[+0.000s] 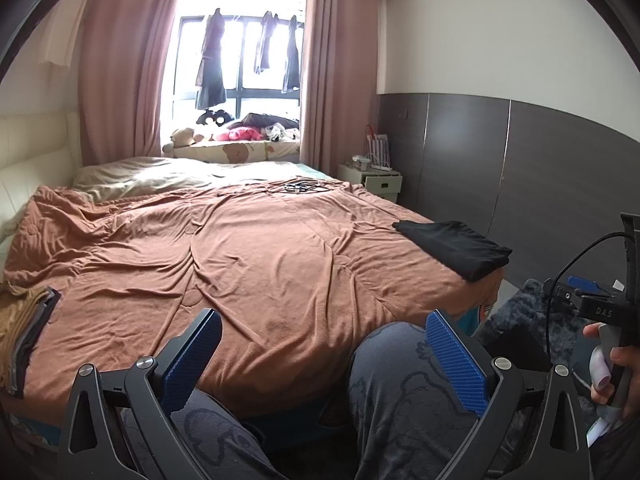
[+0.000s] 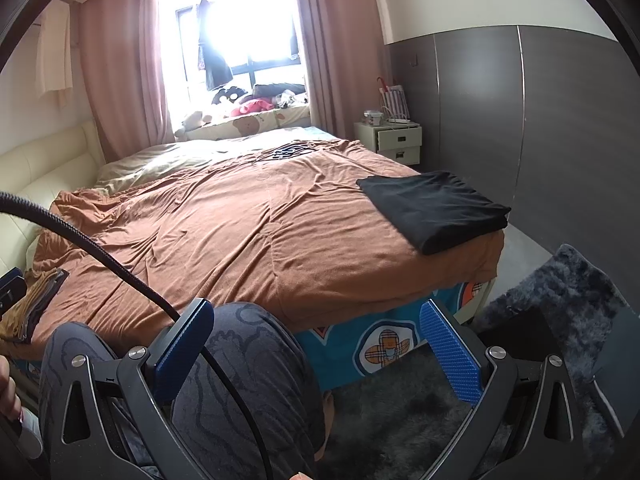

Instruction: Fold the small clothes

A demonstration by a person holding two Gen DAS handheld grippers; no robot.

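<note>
A folded black garment (image 1: 456, 249) lies at the bed's near right corner; it also shows in the right wrist view (image 2: 434, 210). A stack of folded clothes, tan on top of grey (image 1: 22, 328), sits at the bed's near left edge, and shows in the right wrist view (image 2: 34, 302). My left gripper (image 1: 324, 356) is open and empty, held low over the person's knees before the bed. My right gripper (image 2: 316, 344) is open and empty, also low, off the bed's right front corner.
The bed is covered by a wrinkled brown blanket (image 1: 248, 248). The person's knees in grey patterned trousers (image 2: 248, 364) are in front. A dark shaggy rug (image 2: 552, 304) lies on the floor at right. A white nightstand (image 2: 394, 142) stands by the grey wall. A black cable (image 2: 120, 268) crosses the right view.
</note>
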